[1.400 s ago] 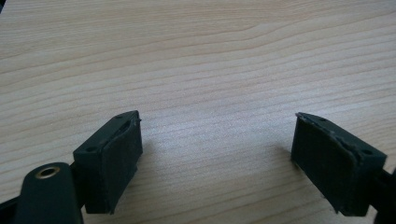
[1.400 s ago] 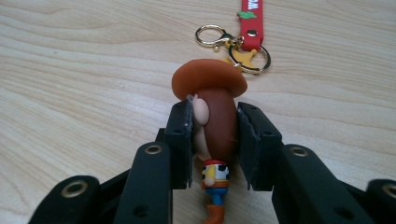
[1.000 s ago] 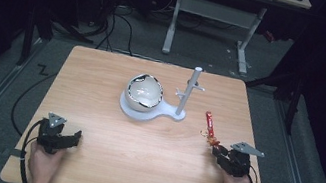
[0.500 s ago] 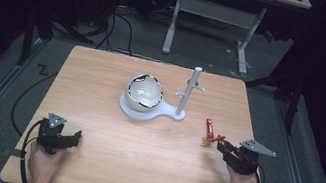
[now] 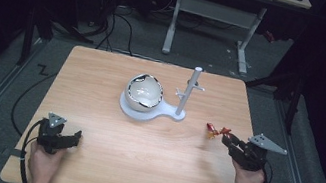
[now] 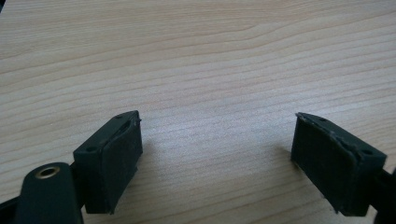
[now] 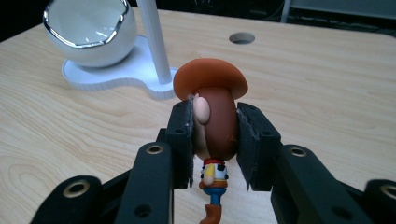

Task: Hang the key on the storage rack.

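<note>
Legs of small cowboy figurine with orange hat (image 7: 212, 116) cut off below | my right gripper (image 7: 215, 140) clamps its brown head | my left gripper (image 6: 217, 154) gapes empty, near-left on wooden table (image 5: 101, 85)

A wooden table (image 5: 103, 162) is seen from above. Near its centre, a white bowl with a jagged silvery rim (image 5: 144, 92) is seated on a white stand (image 5: 167, 115), from which a white post with short pegs (image 5: 189, 92) rises upright. At the near left, the left gripper (image 5: 75, 138) is rested on the tabletop, its jaws parted. At the right, a small red and yellow figure (image 5: 215, 130) is gripped by the right gripper (image 5: 224, 136) and held clear of the table.
</note>
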